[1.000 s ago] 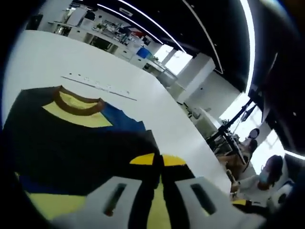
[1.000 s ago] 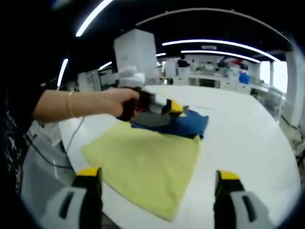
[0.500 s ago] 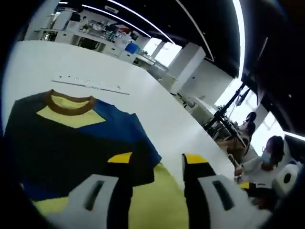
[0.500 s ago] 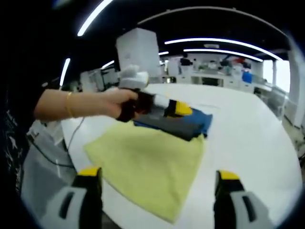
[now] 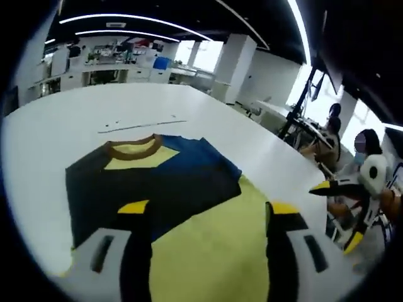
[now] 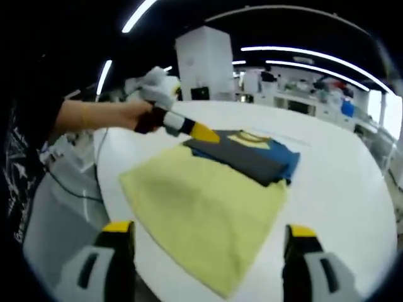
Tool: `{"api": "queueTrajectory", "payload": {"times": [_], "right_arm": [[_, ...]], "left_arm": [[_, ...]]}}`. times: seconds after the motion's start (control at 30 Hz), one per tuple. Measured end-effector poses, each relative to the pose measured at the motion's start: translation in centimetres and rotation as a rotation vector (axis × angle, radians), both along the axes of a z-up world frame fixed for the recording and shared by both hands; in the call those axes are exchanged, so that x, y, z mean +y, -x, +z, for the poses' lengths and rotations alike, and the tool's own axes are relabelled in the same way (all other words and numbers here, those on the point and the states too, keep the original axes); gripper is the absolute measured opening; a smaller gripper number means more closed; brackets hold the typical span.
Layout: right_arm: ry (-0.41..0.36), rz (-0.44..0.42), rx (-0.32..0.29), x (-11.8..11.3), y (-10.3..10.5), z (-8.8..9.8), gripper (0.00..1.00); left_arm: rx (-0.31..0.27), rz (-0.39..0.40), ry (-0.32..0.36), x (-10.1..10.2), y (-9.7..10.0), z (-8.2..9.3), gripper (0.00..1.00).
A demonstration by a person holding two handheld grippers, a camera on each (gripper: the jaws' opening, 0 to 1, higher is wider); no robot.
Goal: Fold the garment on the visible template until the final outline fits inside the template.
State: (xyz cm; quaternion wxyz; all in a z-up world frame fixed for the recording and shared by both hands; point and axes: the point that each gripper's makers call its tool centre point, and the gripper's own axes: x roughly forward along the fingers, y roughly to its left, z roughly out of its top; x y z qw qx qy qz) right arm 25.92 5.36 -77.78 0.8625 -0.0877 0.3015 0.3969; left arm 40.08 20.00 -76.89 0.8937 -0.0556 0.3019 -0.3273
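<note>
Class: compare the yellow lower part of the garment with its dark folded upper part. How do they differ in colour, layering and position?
The yellow lower part is one plain pale colour; the dark folded upper part mixes dark grey, blue and a yellow patch at a brown collar. The yellow part lies as a single broad sheet; the dark part looks folded over on itself. The yellow part is nearer both grippers; the dark part lies beyond it. Both rest flat on the white table.

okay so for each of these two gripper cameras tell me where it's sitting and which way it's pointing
Left gripper view: rides the left gripper, jaws open above the shirt, facing across the white table; the right gripper enters at the right edge.
Right gripper view: rides the right gripper, jaws open, off the table's near edge, facing the shirt; the person's hand holds the left gripper.
Shared: shirt, table, the left gripper.
</note>
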Motion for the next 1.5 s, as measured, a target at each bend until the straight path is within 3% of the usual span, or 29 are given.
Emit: {"api": "queueTrajectory", "payload": {"times": [0.27,0.63,1.0,1.2,1.5], "right_arm": [[0.042,0.068,0.018,0.2,0.5,-0.8,0.98],[0.09,0.137,0.052,-0.8,1.4,-2.1,0.9],[0.152,0.2,0.066,-1.9,2.0,-3.2,0.72],[0.188,0.25,0.073,-2.0,2.7,-4.1,0.61],[0.223,0.263,0.105,-2.4,3.1,-5.0,0.54]], "left_arm": [[0.002,-0.083,-0.036,2.4,4.3,0.0,0.72],[-0.037,-0.188,-0.194,4.9,9.9,-1.0,0.62],[0.001,-0.206,-0.254,6.8,14.5,-3.0,0.49],[0.018,-0.222,-0.293,8.1,16.7,-4.2,0.47],[0.036,-0.22,-0.324,10.2,18.1,-5.3,0.45]]}}
